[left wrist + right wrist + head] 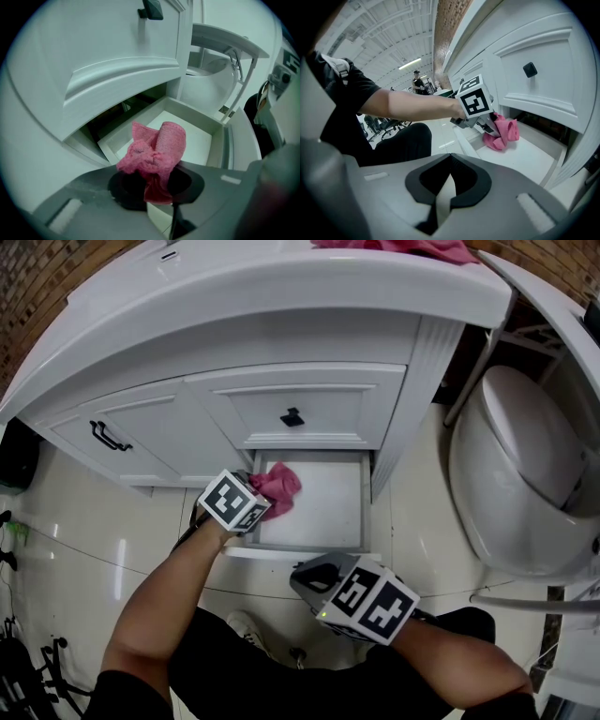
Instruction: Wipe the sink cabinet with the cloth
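Head view: white sink cabinet (309, 390) with its bottom drawer (366, 498) pulled out beneath a drawer front that carries a black knob (292, 416); a toilet (525, 465) stands to the right. The left gripper (262, 495) has its jaws closed on a bunched pink cloth (279, 486), held at the drawer's front-left corner. Left gripper view: the cloth's lower folds are pinched between the pads and the rest stands up loosely above them. Whether the cloth touches the drawer floor cannot be told. Right gripper view: the right gripper (450, 164) has its jaws together with nothing between them; it hangs just outside the drawer front, apart from the cloth. A second pink cloth (394, 247) lies on the countertop. The step in hand appears to be wiping the drawer interior, barely begun. The next move likely calls for pressing the cloth onto the drawer floor and sweeping it toward the back and right wall without loosening the pinch.
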The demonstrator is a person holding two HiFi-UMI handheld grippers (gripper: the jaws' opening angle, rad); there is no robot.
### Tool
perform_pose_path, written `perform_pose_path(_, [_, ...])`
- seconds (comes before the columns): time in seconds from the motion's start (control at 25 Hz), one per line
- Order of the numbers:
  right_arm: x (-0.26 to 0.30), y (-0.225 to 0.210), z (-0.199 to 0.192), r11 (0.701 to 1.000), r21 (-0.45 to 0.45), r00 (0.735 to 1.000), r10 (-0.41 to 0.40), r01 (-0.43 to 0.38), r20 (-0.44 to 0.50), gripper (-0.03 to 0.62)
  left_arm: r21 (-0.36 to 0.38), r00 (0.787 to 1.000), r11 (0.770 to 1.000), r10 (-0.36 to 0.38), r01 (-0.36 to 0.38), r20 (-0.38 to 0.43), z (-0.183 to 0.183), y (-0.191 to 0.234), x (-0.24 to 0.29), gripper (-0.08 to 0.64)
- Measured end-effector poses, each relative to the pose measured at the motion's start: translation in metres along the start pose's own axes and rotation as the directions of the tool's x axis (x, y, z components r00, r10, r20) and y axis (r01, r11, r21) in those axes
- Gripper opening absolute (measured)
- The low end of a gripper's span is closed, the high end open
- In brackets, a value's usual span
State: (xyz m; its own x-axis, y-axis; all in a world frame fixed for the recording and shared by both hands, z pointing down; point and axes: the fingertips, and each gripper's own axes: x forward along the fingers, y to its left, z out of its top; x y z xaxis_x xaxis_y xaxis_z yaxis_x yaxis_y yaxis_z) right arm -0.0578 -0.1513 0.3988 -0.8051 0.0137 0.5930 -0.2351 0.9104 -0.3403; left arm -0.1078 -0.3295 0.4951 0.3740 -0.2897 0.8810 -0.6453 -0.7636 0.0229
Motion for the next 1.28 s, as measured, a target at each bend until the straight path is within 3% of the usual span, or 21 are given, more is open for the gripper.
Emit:
perform_pose_path(0.16, [0.001, 0.0, -0.001, 1.0, 0.001, 1.0, -0.001, 0.001, -0.005, 0.006, -0.024, 1.0, 1.0, 0.001, -0.001, 0.021, -0.001, 0.002, -0.003, 0.087])
perform_pose_path(0.36, [-0.001, 0.006, -0.002, 1.0, -0.006, 1.0, 0.006, -0.006, -0.001, 0.006, 0.023, 1.0, 1.0, 0.002, -0.003, 0.023, 0.01, -0.008, -0.003, 0.086])
perform_pose_path(0.52, [0.0, 0.011, -0.005, 1.0, -0.015, 1.0, 0.018, -0.018, -0.008, 0.006, 0.065, 0.995, 0.995, -0.085, 0.082, 0.048, 0.034, -0.037, 0.003, 0.086])
perform_pose_path(0.64, [0.0, 0.014, -0.006, 0.999, -0.021, 1.0, 0.027, -0.027, -0.011, 0.006, 0.177, 0.976, 0.961, -0.219, 0.211, 0.022, 0.055, -0.078, 0.013, 0.086])
perform_pose_path(0.76, [0.0, 0.016, -0.007, 0.999, -0.022, 0.999, 0.032, -0.033, -0.013, 0.006, 0.301, 0.939, 0.891, -0.338, 0.341, -0.061, 0.067, -0.119, 0.023, 0.086])
perform_pose_path(0.84, [0.001, 0.017, -0.009, 0.999, -0.022, 0.999, 0.037, -0.037, -0.018, 0.006, 0.357, 0.92, 0.849, -0.378, 0.389, -0.104, 0.072, -0.137, 0.028, 0.086])
perform_pose_path(0.92, [0.001, 0.017, -0.011, 0.999, -0.022, 0.999, 0.04, -0.041, -0.024, 0.006, 0.387, 0.908, 0.823, -0.4, 0.415, -0.123, 0.077, -0.148, 0.031, 0.086])
perform_pose_path(1.12, [-0.003, 0.015, -0.012, 0.999, -0.016, 0.999, 0.04, -0.04, -0.019, 0.006, 0.422, 0.894, 0.789, -0.409, 0.447, -0.182, 0.07, -0.156, 0.032, 0.086])
perform_pose_path(1.28, [-0.005, 0.014, -0.011, 0.999, -0.016, 0.999, 0.039, -0.04, -0.014, 0.006, 0.422, 0.898, 0.793, -0.377, 0.44, -0.228, 0.052, -0.143, 0.031, 0.086])
